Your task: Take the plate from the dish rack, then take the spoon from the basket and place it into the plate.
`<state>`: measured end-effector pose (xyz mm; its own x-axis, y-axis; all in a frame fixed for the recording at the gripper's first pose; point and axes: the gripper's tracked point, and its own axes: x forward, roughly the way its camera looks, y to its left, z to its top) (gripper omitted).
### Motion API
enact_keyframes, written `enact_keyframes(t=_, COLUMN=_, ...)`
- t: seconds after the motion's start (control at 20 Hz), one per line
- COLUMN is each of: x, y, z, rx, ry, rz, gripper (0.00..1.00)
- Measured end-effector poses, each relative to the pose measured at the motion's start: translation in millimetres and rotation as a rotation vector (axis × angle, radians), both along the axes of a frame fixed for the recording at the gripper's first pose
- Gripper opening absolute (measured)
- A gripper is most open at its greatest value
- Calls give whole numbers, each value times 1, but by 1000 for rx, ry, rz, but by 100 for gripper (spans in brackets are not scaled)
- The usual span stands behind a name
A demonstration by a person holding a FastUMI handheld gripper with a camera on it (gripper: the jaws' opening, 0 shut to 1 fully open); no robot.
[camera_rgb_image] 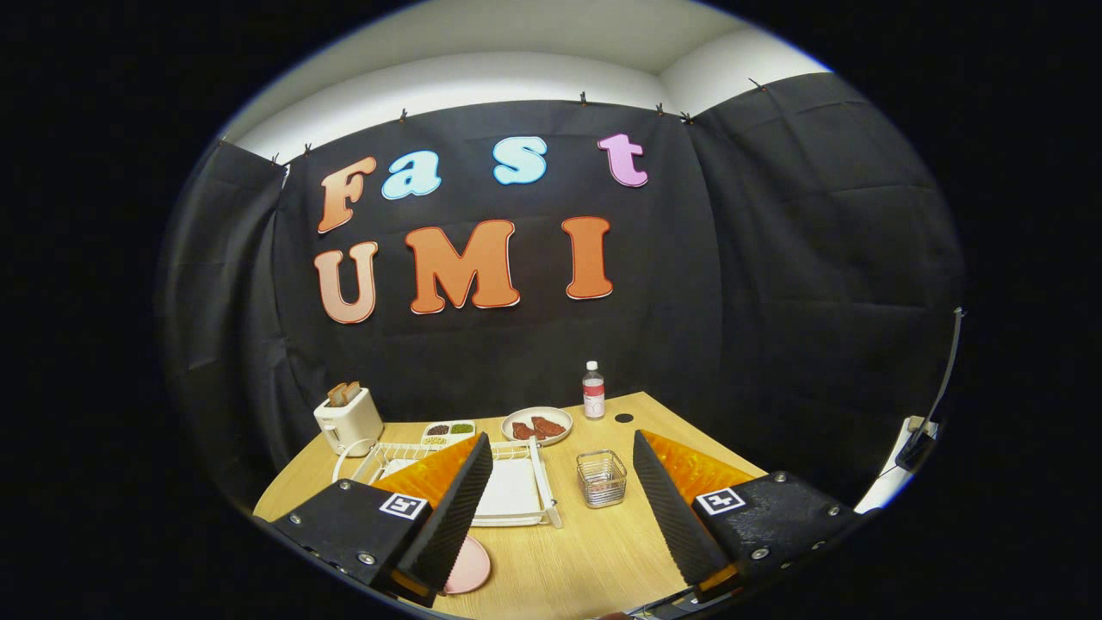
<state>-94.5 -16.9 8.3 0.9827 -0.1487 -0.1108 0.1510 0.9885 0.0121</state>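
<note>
Wide apart and gripping nothing, the gripper hangs above the wooden table. Beyond its fingers the white dish rack sits beside the wire basket. By the left finger, touching the table, lies the pink plate. I cannot make out the spoon.

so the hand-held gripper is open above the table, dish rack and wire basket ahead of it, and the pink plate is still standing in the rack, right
Not quite: the gripper view shows the pink plate lying flat on the table, beside the left finger, not in the dish rack. The hand-held gripper is open; the wire basket sits ahead.
</note>
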Motion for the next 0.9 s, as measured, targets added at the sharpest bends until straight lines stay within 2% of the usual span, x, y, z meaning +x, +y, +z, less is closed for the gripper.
enact_keyframes(t=0.55, x=39, y=-87, z=11, rx=15, ry=16, rz=-16, gripper=97)
enact_keyframes(t=0.9, x=67, y=-129, z=11, rx=-4, ry=12, rz=15, gripper=98)
